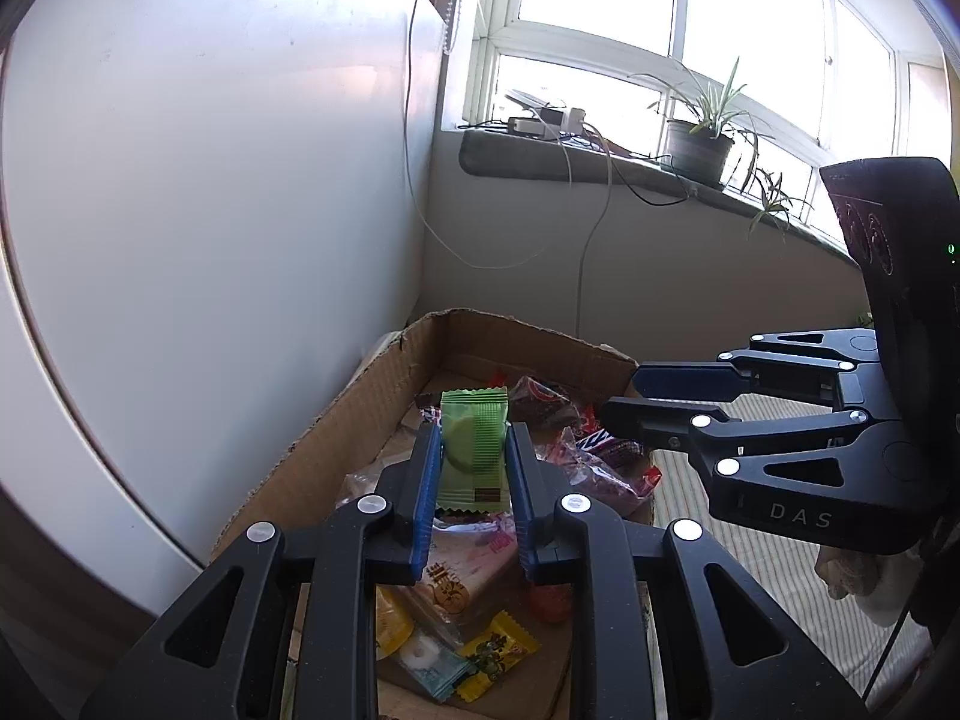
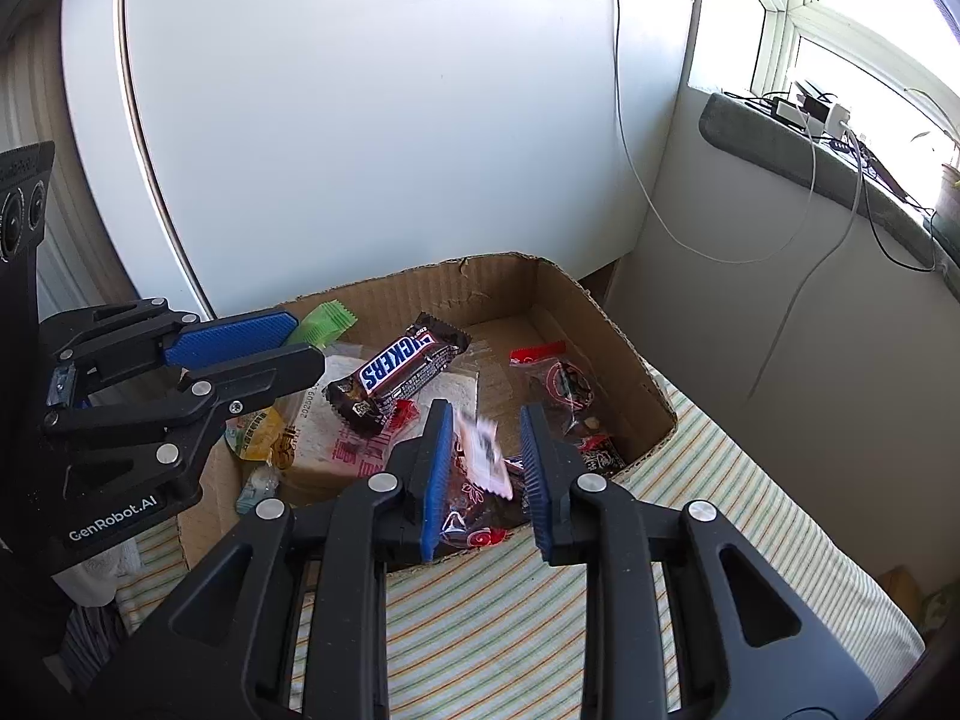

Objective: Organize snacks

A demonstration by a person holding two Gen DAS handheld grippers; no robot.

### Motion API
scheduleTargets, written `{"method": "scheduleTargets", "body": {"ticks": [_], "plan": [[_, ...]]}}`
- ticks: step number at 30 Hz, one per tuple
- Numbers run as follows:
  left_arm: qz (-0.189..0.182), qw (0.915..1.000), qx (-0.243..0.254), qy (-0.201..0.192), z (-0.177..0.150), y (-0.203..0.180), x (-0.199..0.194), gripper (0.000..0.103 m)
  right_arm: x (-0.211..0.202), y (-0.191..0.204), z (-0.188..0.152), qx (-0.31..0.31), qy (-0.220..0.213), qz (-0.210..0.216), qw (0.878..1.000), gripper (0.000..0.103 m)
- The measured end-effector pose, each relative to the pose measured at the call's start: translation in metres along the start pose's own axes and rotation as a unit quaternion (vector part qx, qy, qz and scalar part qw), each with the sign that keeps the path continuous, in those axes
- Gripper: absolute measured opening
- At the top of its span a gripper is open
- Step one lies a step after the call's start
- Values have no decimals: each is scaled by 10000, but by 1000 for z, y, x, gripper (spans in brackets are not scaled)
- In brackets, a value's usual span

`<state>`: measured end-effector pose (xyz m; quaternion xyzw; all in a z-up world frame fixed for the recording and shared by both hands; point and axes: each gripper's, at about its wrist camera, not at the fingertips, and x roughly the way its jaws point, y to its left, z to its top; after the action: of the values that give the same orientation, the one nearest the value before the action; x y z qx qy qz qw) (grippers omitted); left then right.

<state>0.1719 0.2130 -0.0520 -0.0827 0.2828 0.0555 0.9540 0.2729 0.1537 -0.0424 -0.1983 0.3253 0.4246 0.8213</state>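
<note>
Clamping my left gripper [image 1: 471,468] on a green crinkle-edged packet [image 1: 473,453], I held it upright between the ribbed blue pads above the torn cardboard box [image 2: 600,324]. My right gripper [image 2: 486,468] stood part open, a blurred white-and-dark wrapper [image 2: 485,450] loose between its pads, touching neither that I could tell. Below it lay glossy dark red-trimmed sweets. A brown Snickers bar [image 2: 399,369] rested slantwise on a pale flat packet, just beyond the right gripper.

green snack packet [image 1: 473,450] upright above cardboard box [image 1: 336,420]
</note>
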Motion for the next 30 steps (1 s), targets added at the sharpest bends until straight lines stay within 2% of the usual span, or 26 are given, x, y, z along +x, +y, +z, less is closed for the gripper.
{"method": "scheduleTargets", "body": {"ticks": [2, 5, 8, 10, 15, 20, 30], "plan": [[21, 10000, 6, 1, -1, 0, 0, 27, 0, -1, 0, 13, -13, -7, 10000, 42], [44, 10000, 7, -18, -1, 0, -2, 35, -1, -1, -1, 27, -27, -42, 10000, 46], [61, 10000, -25, -43, -1, 1, -4, 40, -1, -2, -2, 27, -28, -84, 10000, 58], [84, 9999, -38, -64, -1, 1, -5, 46, -3, -3, -4, 37, -52, -129, 9999, 62], [233, 9996, -48, -117, -1, 0, -9, 64, -11, -8, -9, 87, -173, -265, 9995, 82], [409, 9988, -30, -265, -1, -3, -21, 76, -23, -13, -17, 269, -272, -351, 9987, 87], [476, 9981, 148, -372, -3, -21, -31, 79, -56, -17, -36, 566, -573, -612, 9949, 99]]}}
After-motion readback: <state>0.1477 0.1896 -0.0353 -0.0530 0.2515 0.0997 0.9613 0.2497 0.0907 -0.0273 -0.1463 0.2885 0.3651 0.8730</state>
